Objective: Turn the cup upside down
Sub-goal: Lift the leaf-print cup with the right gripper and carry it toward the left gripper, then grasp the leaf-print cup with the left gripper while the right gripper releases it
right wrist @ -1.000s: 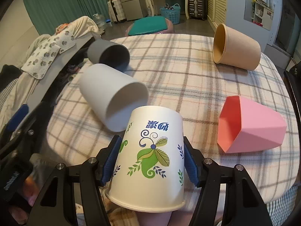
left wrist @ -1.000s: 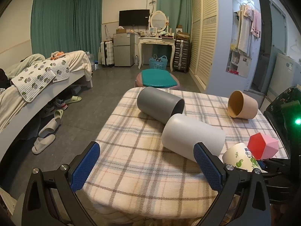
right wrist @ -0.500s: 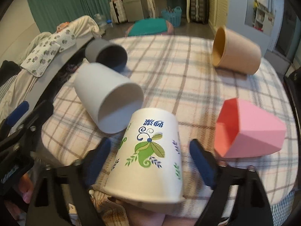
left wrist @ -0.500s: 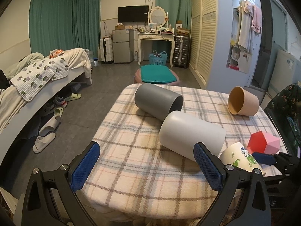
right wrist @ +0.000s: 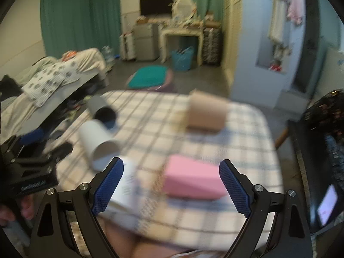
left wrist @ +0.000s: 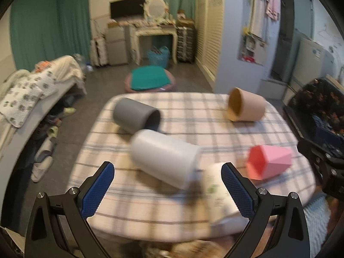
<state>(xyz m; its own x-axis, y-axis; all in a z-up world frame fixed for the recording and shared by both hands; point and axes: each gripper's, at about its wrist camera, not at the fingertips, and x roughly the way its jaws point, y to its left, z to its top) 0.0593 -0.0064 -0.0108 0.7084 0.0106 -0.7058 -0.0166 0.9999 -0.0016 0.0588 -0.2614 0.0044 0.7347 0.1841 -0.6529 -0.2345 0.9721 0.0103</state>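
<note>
White printed paper cup (right wrist: 123,185) on the checked cloth (right wrist: 193,116), both tongs (left wrist: 167,185) (right wrist: 171,185) spread wide, empty.

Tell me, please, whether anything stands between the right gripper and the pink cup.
Nothing visible does. The right gripper is open, with the pink cup lying on its side straight ahead. The printed paper cup sits off to the left, beside one finger, outside that path.

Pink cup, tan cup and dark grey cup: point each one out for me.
pink cup (left wrist: 272,161), left wrist view, on its faceted side wall.
tan cup (left wrist: 250,107), left wrist view, on its outer side wall.
dark grey cup (left wrist: 131,115), left wrist view, on its outer side wall.
</note>
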